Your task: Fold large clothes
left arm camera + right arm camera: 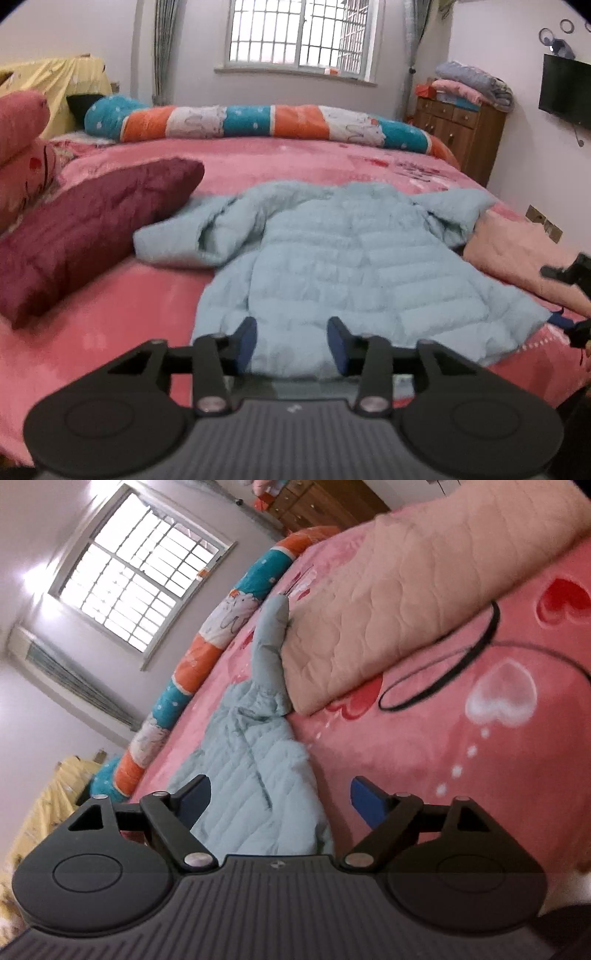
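A light blue quilted jacket (351, 258) lies spread flat, back up, on the pink bed (110, 317), sleeves out to both sides. My left gripper (291, 341) is open and empty, just above the jacket's near hem. My right gripper (280, 799) is open and empty, rolled sideways, its fingers either side of the jacket's (255, 771) right hem corner. The right gripper also shows at the right edge of the left wrist view (569, 325), beside that corner. The jacket's right sleeve (271, 642) lies against a folded blanket.
A maroon pillow (92, 236) lies left of the jacket. A folded peach quilted blanket (388, 609) lies right of it. A long striped bolster (258, 122) runs along the far bed edge. A wooden dresser (458, 136) with stacked bedding stands beyond.
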